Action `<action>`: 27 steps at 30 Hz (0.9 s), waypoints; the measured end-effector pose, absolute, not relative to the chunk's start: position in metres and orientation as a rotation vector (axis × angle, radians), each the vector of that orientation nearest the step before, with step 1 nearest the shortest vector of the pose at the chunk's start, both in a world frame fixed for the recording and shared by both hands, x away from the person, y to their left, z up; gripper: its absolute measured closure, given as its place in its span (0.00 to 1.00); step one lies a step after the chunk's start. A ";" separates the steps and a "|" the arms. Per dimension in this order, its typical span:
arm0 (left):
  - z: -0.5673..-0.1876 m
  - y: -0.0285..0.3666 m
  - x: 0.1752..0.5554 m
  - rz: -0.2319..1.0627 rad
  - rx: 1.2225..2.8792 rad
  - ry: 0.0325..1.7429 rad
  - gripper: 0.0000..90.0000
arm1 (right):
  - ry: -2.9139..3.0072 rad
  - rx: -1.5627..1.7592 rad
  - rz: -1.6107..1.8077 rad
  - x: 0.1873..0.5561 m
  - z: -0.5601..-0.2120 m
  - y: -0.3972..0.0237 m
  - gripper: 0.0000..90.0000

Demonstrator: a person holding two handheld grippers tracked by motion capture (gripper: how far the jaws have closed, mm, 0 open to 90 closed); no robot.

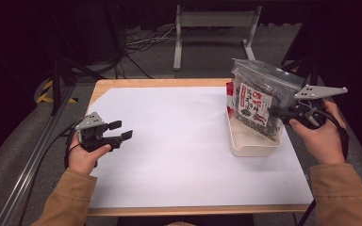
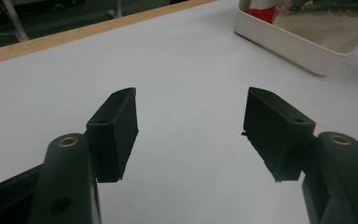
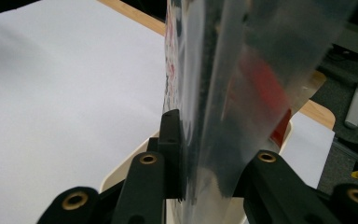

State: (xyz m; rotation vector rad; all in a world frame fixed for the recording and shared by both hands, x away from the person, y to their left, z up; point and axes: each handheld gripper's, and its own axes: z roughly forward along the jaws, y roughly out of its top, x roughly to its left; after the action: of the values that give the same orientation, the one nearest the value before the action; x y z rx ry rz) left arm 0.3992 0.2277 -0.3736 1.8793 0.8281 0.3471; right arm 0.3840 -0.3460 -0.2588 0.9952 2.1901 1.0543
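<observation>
Two hand-held black two-jaw grippers, one per hand, forearms in tan sleeves entering from the near edge.

Item 1: left gripper (image 1: 120,131). Held low over the white sheet covering the wooden table (image 1: 160,83), hand (image 1: 84,155) wrapped under its body, jaws pointing level toward the far right. Jaws spread apart, nothing between them; bare white sheet (image 2: 186,88) lies beneath.

Item 2: right gripper (image 1: 277,112). Hand (image 1: 321,134) raised above the table's right edge, wrist level, jaws pointing left. Jaws clamped on the right edge of the clear plastic snack bag with red-and-white label and dark contents (image 1: 259,99); pads press both faces of the film (image 3: 214,140).

Item 3: the bag. Hangs upright, slightly tilted, just left of the right gripper, its lower end inside the cream rectangular plastic tray (image 1: 254,149).

Item 4: the tray. Below and left of the right gripper, well apart from the left gripper.
</observation>
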 end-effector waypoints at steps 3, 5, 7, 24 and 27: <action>-0.374 0.228 0.399 0.337 1.873 0.837 0.40 | 2.196 0.995 1.040 0.385 -0.262 -0.345 0.83; -0.374 0.228 0.399 0.338 1.871 0.841 0.40 | 2.204 0.994 1.027 0.386 -0.265 -0.345 0.83; -0.374 0.228 0.399 0.337 1.871 0.842 0.40 | 2.208 0.991 1.018 0.387 -0.269 -0.344 0.83; -0.374 0.227 0.399 0.334 1.880 0.834 0.39 | 2.213 1.002 1.060 0.386 -0.291 -0.345 0.84; -0.374 0.227 0.399 0.336 1.879 0.833 0.39 | 2.229 0.996 1.058 0.387 -0.297 -0.343 0.84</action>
State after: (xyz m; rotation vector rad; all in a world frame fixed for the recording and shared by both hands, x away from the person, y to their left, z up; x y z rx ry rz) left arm 0.3990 0.2271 -0.3742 1.8790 0.8335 0.3362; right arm 0.3874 -0.3433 -0.2968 0.9959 2.2287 1.0583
